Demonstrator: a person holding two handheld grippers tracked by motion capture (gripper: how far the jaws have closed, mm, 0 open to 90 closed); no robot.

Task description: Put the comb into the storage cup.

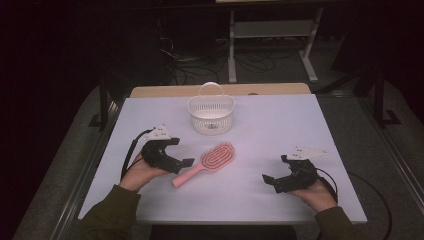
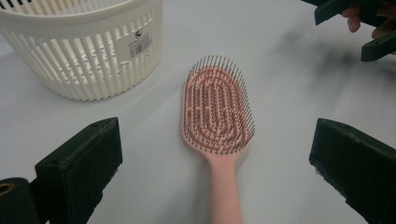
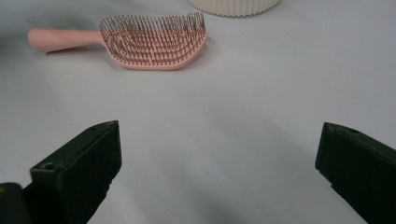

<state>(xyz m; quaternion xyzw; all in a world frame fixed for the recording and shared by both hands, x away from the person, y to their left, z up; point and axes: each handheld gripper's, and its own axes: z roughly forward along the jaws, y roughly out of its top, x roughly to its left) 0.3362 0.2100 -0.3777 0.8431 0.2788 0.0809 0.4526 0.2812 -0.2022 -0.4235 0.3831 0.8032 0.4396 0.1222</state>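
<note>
A pink hairbrush (image 1: pixel 207 162) lies bristles up in the middle of the white table (image 1: pixel 260 130), its handle pointing toward the near left. In the left gripper view the hairbrush (image 2: pixel 217 116) lies between and just beyond the wide-apart jaws. My left gripper (image 1: pixel 181 152) is open, close to the handle end on the left. My right gripper (image 1: pixel 274 169) is open too, well to the right of the brush with bare table between. In the right gripper view the hairbrush (image 3: pixel 149 41) lies far off at the upper left.
A white slatted basket (image 1: pixel 211 112) with an upright handle stands behind the brush, near the table's far edge; the basket (image 2: pixel 84 46) is at the upper left in the left gripper view. Dark floor, cables and a shelf frame (image 1: pixel 272 40) lie beyond the table.
</note>
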